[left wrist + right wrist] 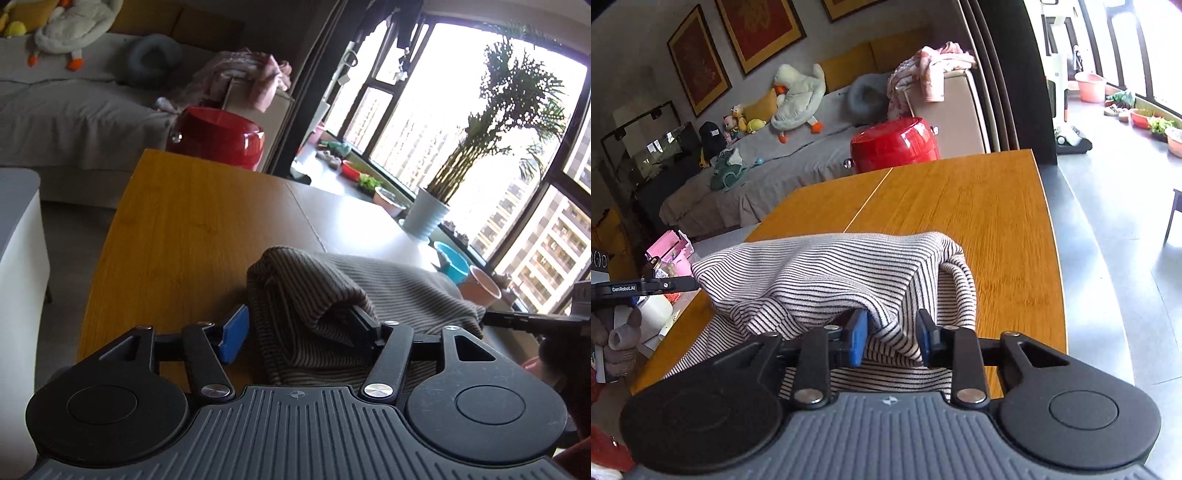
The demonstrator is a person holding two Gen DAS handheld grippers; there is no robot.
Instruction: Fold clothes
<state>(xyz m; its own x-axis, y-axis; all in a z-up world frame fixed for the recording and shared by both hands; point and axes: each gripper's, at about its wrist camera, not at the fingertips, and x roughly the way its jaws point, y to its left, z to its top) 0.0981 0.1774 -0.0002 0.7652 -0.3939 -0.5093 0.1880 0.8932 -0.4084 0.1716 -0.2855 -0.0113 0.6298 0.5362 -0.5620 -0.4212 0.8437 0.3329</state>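
Note:
A black-and-white striped garment [820, 273] lies bunched and partly raised over the wooden table [979, 206]. My right gripper [892, 338] is shut on a thick fold at the garment's near edge, with the blue pads [858, 338] pressing the cloth from both sides. My left gripper [299, 328] stands open and wide. Cloth [295, 295] fills the gap, touches its blue left pad [234, 334] and drapes over its right finger. Each gripper shows in the other's view, reaching the garment's far end: the left [646, 287], the right [524, 321].
A red drum-shaped stool [894, 146] stands past the table's far edge, with a grey sofa [757, 173] behind it carrying plush toys and pink clothes. A potted plant [424, 218] and bowls line the window sill. Pink boxes and clutter [670, 254] sit off the table's left side.

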